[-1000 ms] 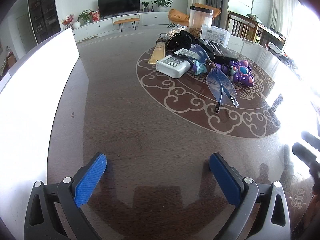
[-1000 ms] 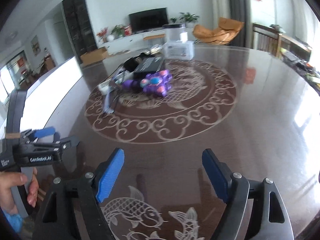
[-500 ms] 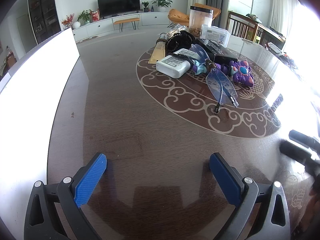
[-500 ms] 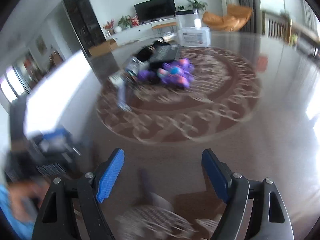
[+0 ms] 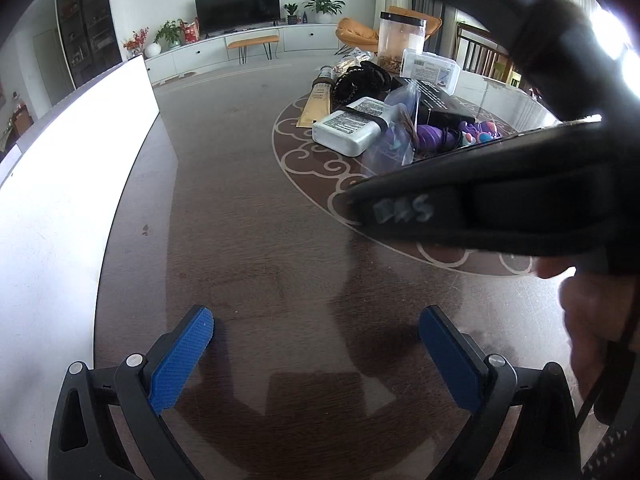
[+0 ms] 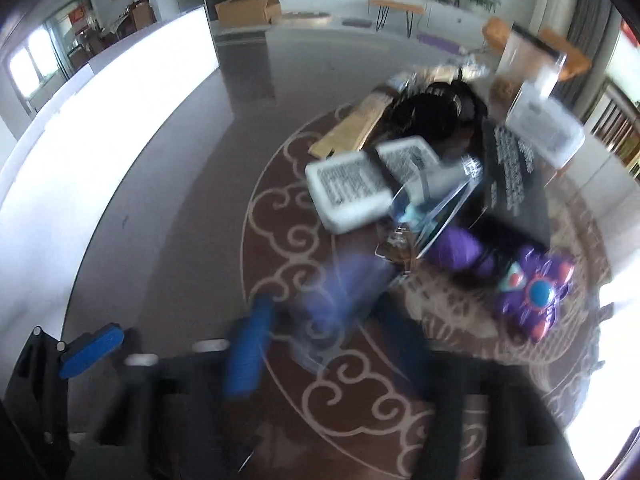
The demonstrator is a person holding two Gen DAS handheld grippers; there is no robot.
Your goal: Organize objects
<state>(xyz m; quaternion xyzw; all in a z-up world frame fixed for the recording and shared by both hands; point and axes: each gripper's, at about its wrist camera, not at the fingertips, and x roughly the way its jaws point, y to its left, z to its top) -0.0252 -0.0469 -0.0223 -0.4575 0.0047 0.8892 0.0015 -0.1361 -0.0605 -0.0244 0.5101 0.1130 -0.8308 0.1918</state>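
A cluttered heap still waits at the centre of the dark, scroll-patterned worktop (image 5: 248, 216): a white labelled bottle (image 5: 349, 130), a tan tube (image 5: 317, 104), a black box (image 5: 440, 98), a clear lidded case (image 5: 430, 70), a tall jar (image 5: 402, 42) and a purple toy (image 6: 532, 296) lie touching or overlapping one another, with a bluish transparent piece (image 6: 434, 208) propped among them. The left tool (image 5: 316, 344) hovers low over bare wood well short of the pile, its blue pads spread wide and gripping nothing. The right tool (image 6: 328, 344) is swept over the near edge of the heap, its picture so smeared by motion that whether it is wide or closing cannot be told. Judging by the undisturbed jumble, the sorting has barely begun; every item appears still to be separated and placed.
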